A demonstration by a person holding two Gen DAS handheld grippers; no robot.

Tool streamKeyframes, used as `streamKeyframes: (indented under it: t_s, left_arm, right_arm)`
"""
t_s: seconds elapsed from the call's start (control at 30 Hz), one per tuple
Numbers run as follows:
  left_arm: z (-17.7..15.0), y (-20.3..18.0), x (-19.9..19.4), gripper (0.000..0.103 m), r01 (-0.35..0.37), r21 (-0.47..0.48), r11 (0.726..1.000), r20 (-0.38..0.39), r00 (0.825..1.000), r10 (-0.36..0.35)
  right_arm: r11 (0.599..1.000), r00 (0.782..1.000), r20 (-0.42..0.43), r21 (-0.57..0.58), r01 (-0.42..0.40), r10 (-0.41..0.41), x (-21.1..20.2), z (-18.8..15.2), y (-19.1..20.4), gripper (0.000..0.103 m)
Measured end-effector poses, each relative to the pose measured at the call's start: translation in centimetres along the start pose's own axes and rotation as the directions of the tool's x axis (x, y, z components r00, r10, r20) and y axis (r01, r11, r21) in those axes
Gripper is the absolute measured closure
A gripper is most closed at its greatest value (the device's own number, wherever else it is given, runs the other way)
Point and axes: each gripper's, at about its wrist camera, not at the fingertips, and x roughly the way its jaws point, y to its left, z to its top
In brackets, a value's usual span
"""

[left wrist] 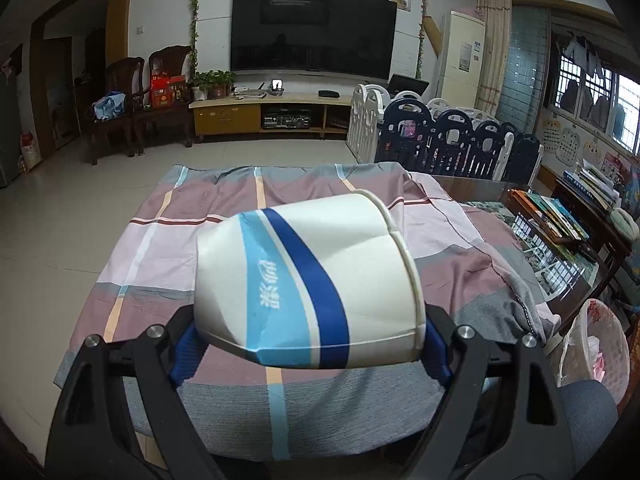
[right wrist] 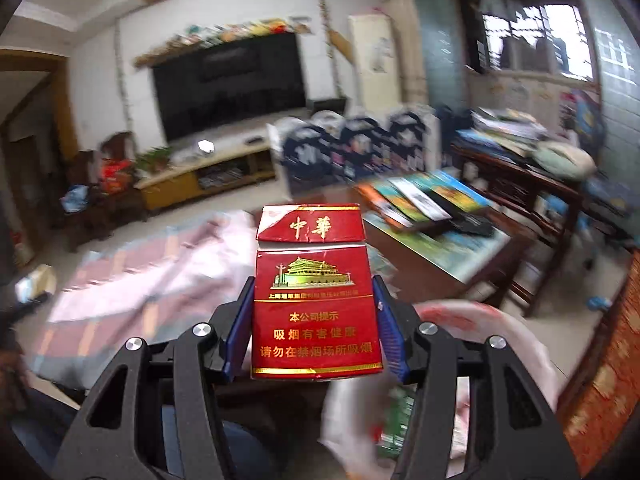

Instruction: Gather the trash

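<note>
My left gripper (left wrist: pixel 308 344) is shut on a dented white paper cup (left wrist: pixel 308 280) with blue stripes, held on its side above the table covered with a plaid cloth (left wrist: pixel 168 240). My right gripper (right wrist: pixel 314 320) is shut on a red cigarette pack (right wrist: pixel 314 304) with its lid flipped open, held upright. Below and right of the pack is a pink trash basket with a white bag liner (right wrist: pixel 500 340); a green item lies inside. The basket also shows in the left wrist view (left wrist: pixel 600 344) at the table's right.
A glass-topped wooden table with books (left wrist: pixel 552 220) stands to the right. A navy and white playpen fence (left wrist: pixel 452 136) is behind the table. A TV (left wrist: pixel 312 28), a low cabinet (left wrist: pixel 264 114) and dark chairs (left wrist: pixel 120 108) line the far wall.
</note>
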Motion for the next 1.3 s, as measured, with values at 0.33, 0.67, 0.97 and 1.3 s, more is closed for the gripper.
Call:
streamKeyframes:
  t_s: [0.33, 0.67, 0.97, 1.3]
  left_arm:
    - [1.5, -21.3, -1.7, 0.017, 0.399, 0.235, 0.886, -0.129, 0.916, -0.379]
    - [0.0, -44.7, -2.3, 0.004, 0.682, 0.327, 0.654, -0.379, 0.729, -0.571]
    - [2.1, -27.2, -1.0, 0.003, 0.437, 0.308, 0.845, -0.195, 0.899, -0.393]
    - [3.8, 0.0, -2.5, 0.003, 0.011, 0.041, 0.999, -0.043, 0.999, -0.010]
  right_arm:
    - [0.946, 0.972, 0.075, 0.259, 0.197, -0.223, -4.3, -3.9, -10.7, 0.016]
    - [0.948, 0.952, 0.221, 0.281, 0.146, -0.212, -10.0, -0.5, -11.7, 0.013]
    - [0.981, 0.995, 0.091, 0.193, 0.029, -0.048, -4.8, -1.1, -5.4, 0.013]
    - [0.964, 0.965, -0.036, -0.050, -0.263, 0.261, 2.4, 0.9, 15.2, 0.007]
